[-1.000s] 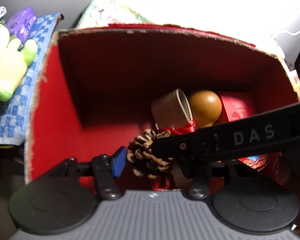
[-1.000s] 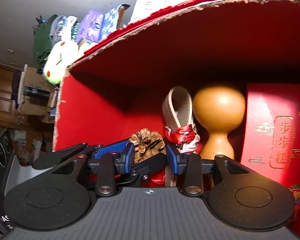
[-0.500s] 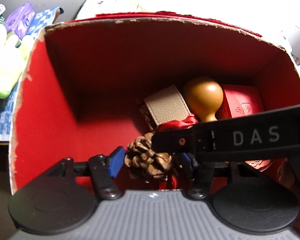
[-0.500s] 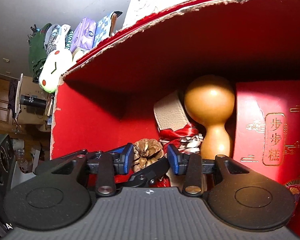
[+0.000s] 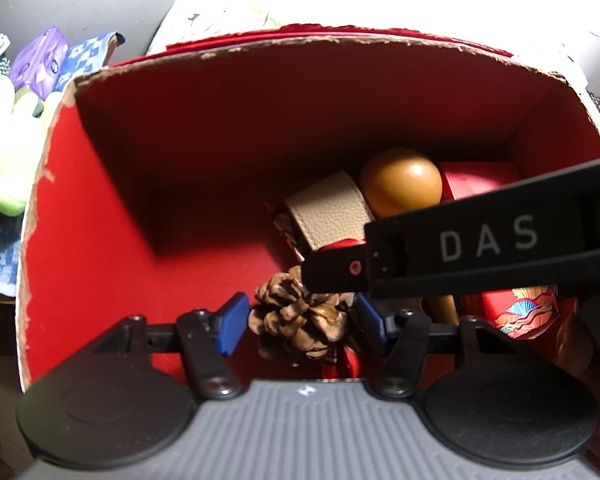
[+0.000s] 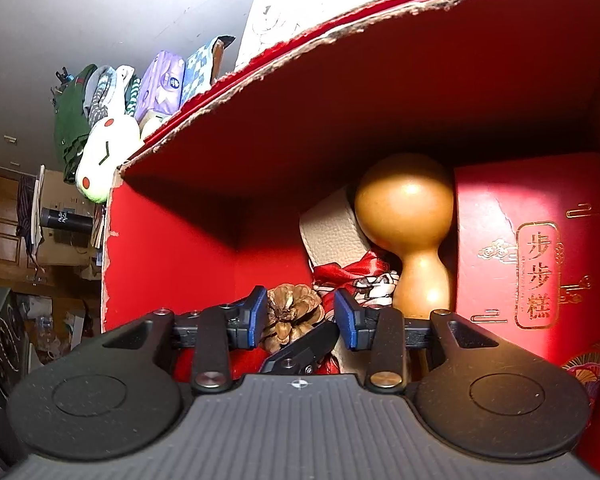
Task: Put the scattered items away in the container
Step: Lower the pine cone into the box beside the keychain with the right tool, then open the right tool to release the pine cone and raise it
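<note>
Clutter fills the background beyond the red cardboard box (image 5: 100,216): a pale green plush toy (image 6: 104,160), a purple packet (image 6: 162,88), blue checked cloth (image 5: 80,56) and a dark flask (image 6: 66,220) on wooden shelving; within the box, at its floor, lie a pine cone (image 5: 296,316), a brown gourd (image 6: 408,216), a beige leather loop (image 5: 328,212) tied with a red patterned ribbon (image 6: 356,276), and a red gift carton (image 6: 532,256). The left gripper (image 5: 300,320) points steeply down into the box with its blue pads just beside the pine cone on either flank; whether they press on it cannot be told, though a small gap shows on the left side, so it looks let go or nearly so; the right gripper (image 6: 300,316) reaches in from the other side, jaws at a middling gap and nothing seen clamped between them. As a judgement, the pine cone is light, stiff and brittle; its scales may snap or catch on a pad, so a gentle hold across its widest part suits it best; the gourd looks smooth, hard and likely slippery, best taken at its narrow waist; the ribbon is soft and may snag. Writing that reads clearly: "DAS" in pale letters on the right gripper's black arm (image 5: 488,240), and gold Chinese characters 步步糕 in a framed label on the carton.
</note>
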Tool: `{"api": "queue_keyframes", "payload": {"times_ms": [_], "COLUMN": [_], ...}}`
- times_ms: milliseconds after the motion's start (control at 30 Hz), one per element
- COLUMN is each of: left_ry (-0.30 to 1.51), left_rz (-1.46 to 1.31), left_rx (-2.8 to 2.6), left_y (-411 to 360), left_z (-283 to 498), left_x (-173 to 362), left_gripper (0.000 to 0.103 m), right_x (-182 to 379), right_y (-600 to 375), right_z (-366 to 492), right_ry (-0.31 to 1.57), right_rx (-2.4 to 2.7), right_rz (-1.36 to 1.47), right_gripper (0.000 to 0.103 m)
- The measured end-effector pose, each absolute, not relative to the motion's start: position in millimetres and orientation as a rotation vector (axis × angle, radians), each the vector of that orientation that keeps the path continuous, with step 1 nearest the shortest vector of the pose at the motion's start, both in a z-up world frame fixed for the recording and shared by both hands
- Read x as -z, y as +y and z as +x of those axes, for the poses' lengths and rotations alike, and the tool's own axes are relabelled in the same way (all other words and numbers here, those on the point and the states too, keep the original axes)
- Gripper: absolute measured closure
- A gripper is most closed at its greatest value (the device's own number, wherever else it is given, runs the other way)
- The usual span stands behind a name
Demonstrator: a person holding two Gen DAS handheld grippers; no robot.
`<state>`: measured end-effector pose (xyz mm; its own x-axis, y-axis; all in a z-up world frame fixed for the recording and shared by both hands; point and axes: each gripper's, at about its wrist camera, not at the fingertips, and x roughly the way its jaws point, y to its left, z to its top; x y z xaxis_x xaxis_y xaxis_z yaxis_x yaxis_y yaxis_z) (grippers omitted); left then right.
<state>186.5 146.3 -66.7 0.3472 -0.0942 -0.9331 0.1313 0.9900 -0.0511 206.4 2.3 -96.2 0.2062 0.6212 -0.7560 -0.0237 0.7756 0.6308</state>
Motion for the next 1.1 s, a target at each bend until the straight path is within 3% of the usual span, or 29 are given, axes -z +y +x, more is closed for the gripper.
{"api": "queue_keyframes", "payload": {"times_ms": [267,333,400,433,933,1100], "left_ry": [1.206,1.201,1.191,1.185,1.172,1.162], "left_rz": [0.025,0.026,0.008,0.009,0.031,0.04], "left_rx": [0.125,0.125,0.131,0.124,0.116,0.101], "left_y": [145,145,146,146,141,139], "left_z": [182,181,181,181,181,178], "left_x": [63,61,58,57,56,54], "left_gripper": [0.038,0.031,0.017,0.016,0.016,0.01], "right_x": [97,97,96,96,98,98], "right_y": [-1,-2,-2,-2,-2,-2], "right_z": [207,207,207,207,207,206], "right_ry": [1.296,1.296,1.293,1.292,1.278,1.27], "right_rx": [-0.472,-0.471,-0.467,-0.464,-0.456,-0.453], "right_rz": [0.563,0.563,0.563,0.563,0.599,0.601], "right_gripper": [0.062,0.062,0.062,0.062,0.061,0.061]}}
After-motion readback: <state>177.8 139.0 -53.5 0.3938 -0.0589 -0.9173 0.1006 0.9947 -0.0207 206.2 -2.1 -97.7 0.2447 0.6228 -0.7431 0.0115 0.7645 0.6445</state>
